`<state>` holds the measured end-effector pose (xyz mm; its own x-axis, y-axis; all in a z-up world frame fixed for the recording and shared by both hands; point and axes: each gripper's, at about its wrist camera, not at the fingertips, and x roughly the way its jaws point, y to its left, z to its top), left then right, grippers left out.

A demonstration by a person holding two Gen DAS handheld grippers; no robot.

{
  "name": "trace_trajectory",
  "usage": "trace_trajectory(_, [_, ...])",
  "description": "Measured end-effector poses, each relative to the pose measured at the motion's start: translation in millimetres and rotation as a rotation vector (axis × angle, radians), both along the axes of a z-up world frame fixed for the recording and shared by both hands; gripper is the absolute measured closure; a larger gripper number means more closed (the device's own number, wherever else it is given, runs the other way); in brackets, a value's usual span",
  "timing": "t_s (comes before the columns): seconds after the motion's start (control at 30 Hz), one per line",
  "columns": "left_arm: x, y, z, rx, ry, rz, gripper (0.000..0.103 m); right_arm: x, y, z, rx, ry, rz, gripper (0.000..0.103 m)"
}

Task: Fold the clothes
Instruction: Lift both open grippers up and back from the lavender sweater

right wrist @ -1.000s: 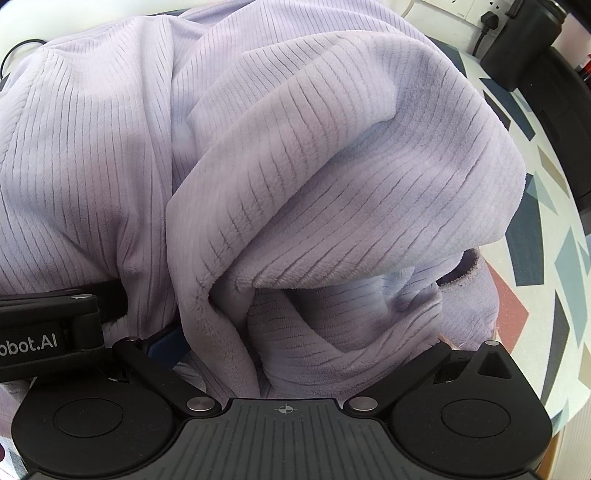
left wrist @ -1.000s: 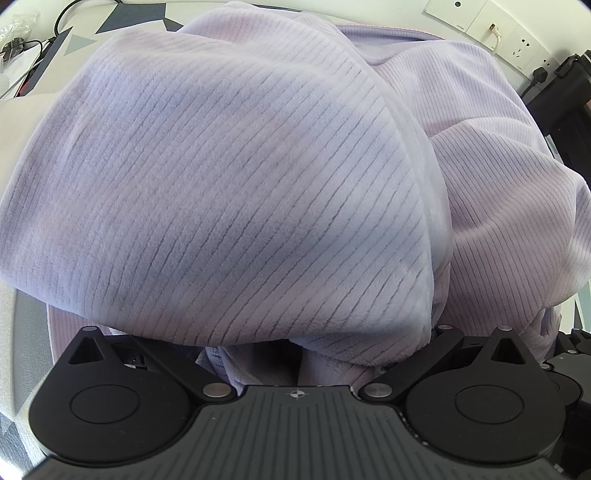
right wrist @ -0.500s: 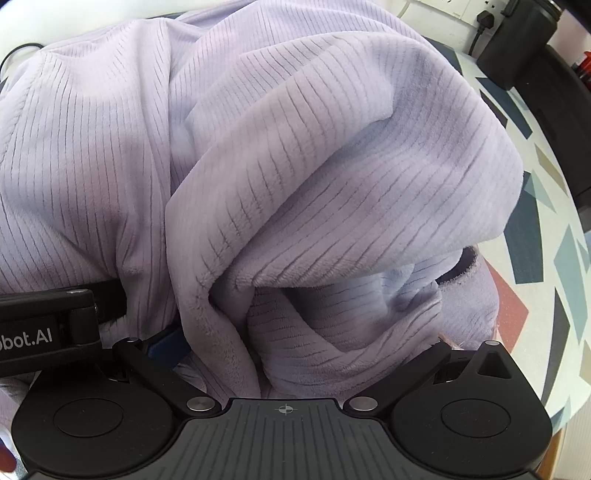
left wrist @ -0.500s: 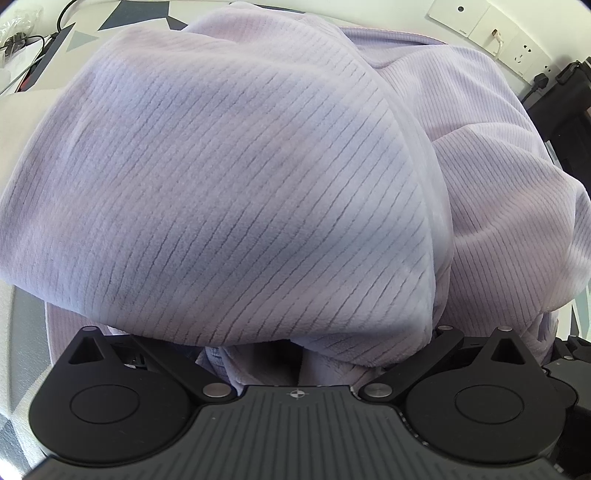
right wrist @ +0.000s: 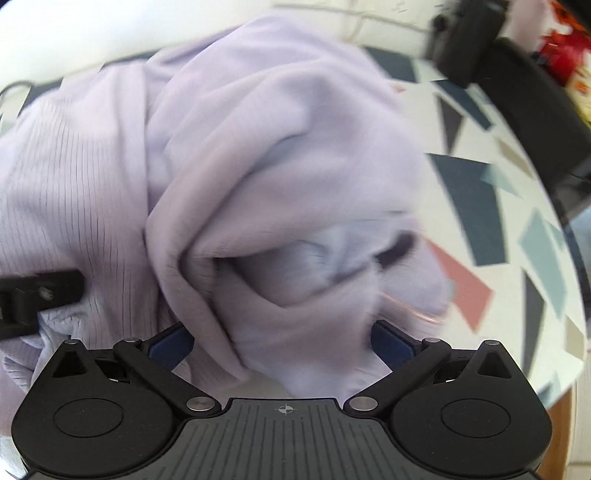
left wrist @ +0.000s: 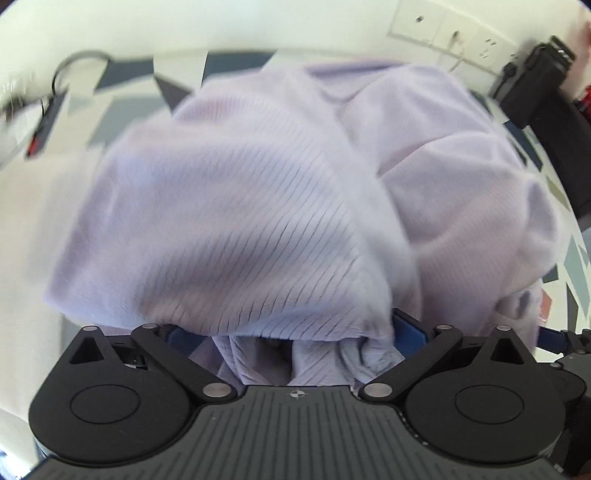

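Left wrist view: looks forward along the left tongs (left wrist: 291, 332), whose black body fills the frame from 4 to 8 o'clock; the lens sits very near a lilac ribbed garment (left wrist: 240, 206) that fills the middle.
Left view, far edge: patterned table (left wrist: 122, 99) at 10 to 11 o'clock, wall sockets (left wrist: 450, 29) at 1 o'clock.
Right wrist view: looks forward along the right tongs (right wrist: 280, 343), body across 4 to 8 o'clock, equally close to the same garment (right wrist: 258, 147).
Right view, sides: table (right wrist: 480, 206) from 2 to 4 o'clock; part of the other tool (right wrist: 33, 299) at 9 o'clock.
Shared: the garment, the table, a black device (left wrist: 543, 81) (right wrist: 465, 40) by the wall at 1 o'clock.
Sharpness: both views blurred.
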<state>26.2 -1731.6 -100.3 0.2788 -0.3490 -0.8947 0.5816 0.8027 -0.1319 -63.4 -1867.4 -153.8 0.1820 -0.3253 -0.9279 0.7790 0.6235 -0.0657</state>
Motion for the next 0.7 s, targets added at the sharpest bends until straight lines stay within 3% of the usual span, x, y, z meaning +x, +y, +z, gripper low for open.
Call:
trace_trajectory(0.07, [-5.6, 3.1, 20.9, -0.037, -0.03, -0.023, 0.0, -11.9, 5.2, 12.0, -0.023, -0.019, -0.029, 0.001])
trace_trajectory(0.17, [-17.5, -3.0, 49.8, -0.089, -0.056, -0.075, 0.0, -61.1, 25.8, 47.9, -0.061, -0.048, -0.068, 0.001])
trace_trajectory(0.27, [-29.5, -6.5, 73.1, -0.127, -0.103, -0.139, 0.0, -74.6, 35.0, 56.2, -0.075, -0.063, -0.109, 0.001])
trace_trajectory(0.37, [-35.2, -12.3, 75.5, -0.144, -0.12, -0.18, 0.0, -95.9, 45.2, 68.8, -0.084, -0.076, -0.148, 0.001])
trace_trajectory(0.7, [-43.7, -2.0, 86.4, -0.144, -0.127, -0.194, 0.0, -92.1, 57.2, 74.7, -0.098, -0.094, -0.182, 0.001])
